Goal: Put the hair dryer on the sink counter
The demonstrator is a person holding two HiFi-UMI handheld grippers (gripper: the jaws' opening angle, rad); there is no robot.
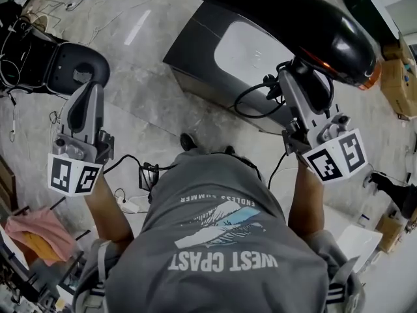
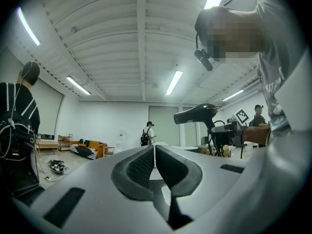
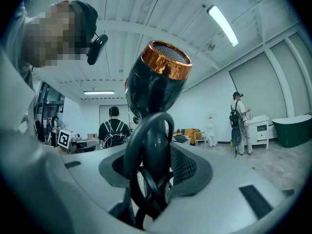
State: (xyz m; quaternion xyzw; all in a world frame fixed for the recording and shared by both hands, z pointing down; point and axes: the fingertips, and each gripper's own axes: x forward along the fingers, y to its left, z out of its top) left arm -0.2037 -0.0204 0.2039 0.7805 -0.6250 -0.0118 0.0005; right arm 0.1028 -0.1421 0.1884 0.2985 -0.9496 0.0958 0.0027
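The black hair dryer [image 1: 293, 21] with a copper ring at one end is held up high at the right of the head view. My right gripper [image 1: 297, 77] is shut on its handle, and its black cord [image 1: 251, 100] hangs in a loop below. In the right gripper view the hair dryer [image 3: 156, 82] stands upright between the jaws of that gripper [image 3: 151, 155], with the cord [image 3: 141, 179] bunched in front. My left gripper [image 1: 83, 100] is held out at the left, shut with nothing in it [image 2: 154, 152]. The left gripper view shows the hair dryer [image 2: 197, 113] in profile.
A dark grey tub [image 1: 195, 44] stands on the stone floor just ahead. A black seat [image 1: 75, 67] and cables lie at the left, cardboard boxes [image 1: 401, 77] at the right. Far off are a white cabinet [image 3: 258, 126], a green tub [image 3: 292, 128] and standing people [image 3: 239, 118].
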